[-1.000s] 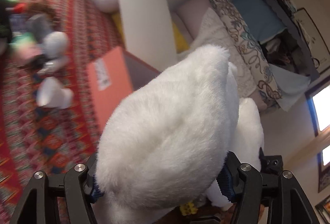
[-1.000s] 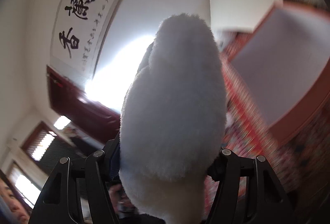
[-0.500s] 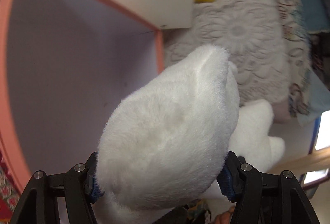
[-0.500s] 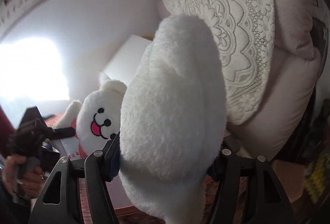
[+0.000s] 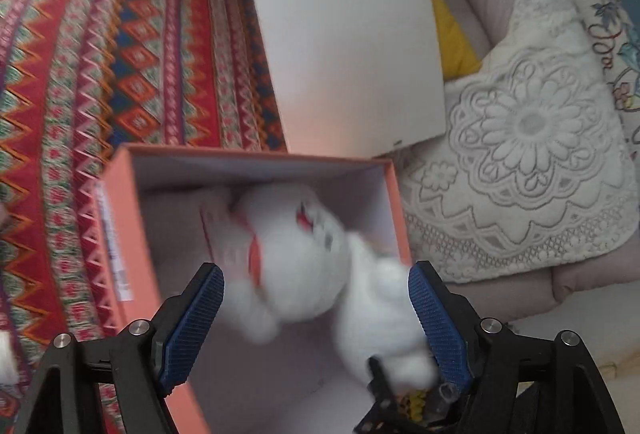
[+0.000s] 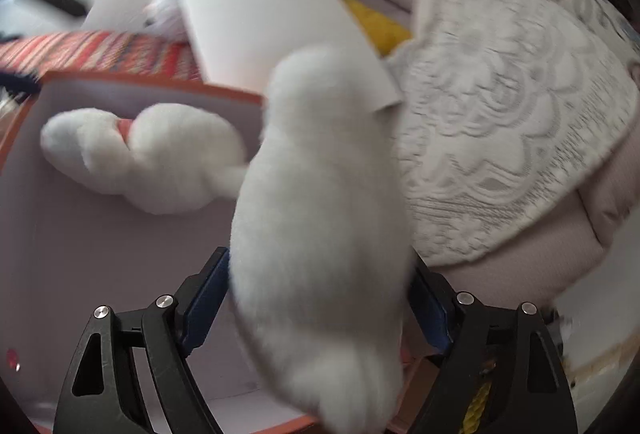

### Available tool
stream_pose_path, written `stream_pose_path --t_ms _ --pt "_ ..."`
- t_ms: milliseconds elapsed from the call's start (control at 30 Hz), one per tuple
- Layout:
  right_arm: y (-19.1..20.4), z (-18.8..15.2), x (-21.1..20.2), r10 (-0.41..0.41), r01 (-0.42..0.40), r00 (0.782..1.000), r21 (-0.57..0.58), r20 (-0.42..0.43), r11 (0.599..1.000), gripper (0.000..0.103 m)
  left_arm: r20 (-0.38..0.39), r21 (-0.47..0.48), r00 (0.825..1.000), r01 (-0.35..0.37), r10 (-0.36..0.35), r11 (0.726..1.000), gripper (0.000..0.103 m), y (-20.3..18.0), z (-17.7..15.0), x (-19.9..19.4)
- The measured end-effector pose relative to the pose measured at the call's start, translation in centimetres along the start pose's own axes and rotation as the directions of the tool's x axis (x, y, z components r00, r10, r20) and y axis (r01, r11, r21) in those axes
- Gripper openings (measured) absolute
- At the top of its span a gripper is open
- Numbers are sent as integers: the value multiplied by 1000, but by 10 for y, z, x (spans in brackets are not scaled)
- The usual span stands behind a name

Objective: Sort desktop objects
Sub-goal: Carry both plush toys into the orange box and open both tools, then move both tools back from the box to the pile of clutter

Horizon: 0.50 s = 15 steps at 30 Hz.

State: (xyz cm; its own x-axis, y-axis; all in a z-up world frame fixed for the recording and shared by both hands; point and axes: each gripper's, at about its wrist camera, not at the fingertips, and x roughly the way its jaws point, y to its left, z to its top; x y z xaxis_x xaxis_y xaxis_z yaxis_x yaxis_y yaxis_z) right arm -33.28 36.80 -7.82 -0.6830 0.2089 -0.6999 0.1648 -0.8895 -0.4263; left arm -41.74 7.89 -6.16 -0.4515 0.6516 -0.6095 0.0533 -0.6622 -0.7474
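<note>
Plush toy [image 5: 296, 258] blurred, box [image 5: 120, 234] edge cropped

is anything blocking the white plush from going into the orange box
Nothing visible does. The orange cardboard box is open-topped, and the fluffy white plush toy hangs partly inside it already. The left gripper is open; the right gripper looks clamped on the plush part.

Left fingers let go of the plush

My left fingers [image 5: 316, 318], clamped on the white plush toy [image 5: 296, 258] half a second ago, now stand apart, and it has dropped into the orange box [image 5: 120, 202]. My right fingers [image 6: 320, 298] have swung over the box.
</note>
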Motion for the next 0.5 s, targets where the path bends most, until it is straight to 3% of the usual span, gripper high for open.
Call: stream_pose_path --t_ms 67,133,333,500 --pt "13 -3 -16 135 -135 991 16 9 991 86 39 15 999 -3 2 1000 81 4 -3 -25" --pt "18 -7 -40 249 -251 968 58 36 966 86 66 34 998 2 -4 999 87 11 -13 -51" --pt "33 -26 -118 365 -381 921 122 133 916 92 119 83 992 -40 30 996 95 42 -84 -115" --pt "62 -52 -168 515 -545 835 155 195 824 96 184 134 974 -158 132 978 96 89 -163 -159"
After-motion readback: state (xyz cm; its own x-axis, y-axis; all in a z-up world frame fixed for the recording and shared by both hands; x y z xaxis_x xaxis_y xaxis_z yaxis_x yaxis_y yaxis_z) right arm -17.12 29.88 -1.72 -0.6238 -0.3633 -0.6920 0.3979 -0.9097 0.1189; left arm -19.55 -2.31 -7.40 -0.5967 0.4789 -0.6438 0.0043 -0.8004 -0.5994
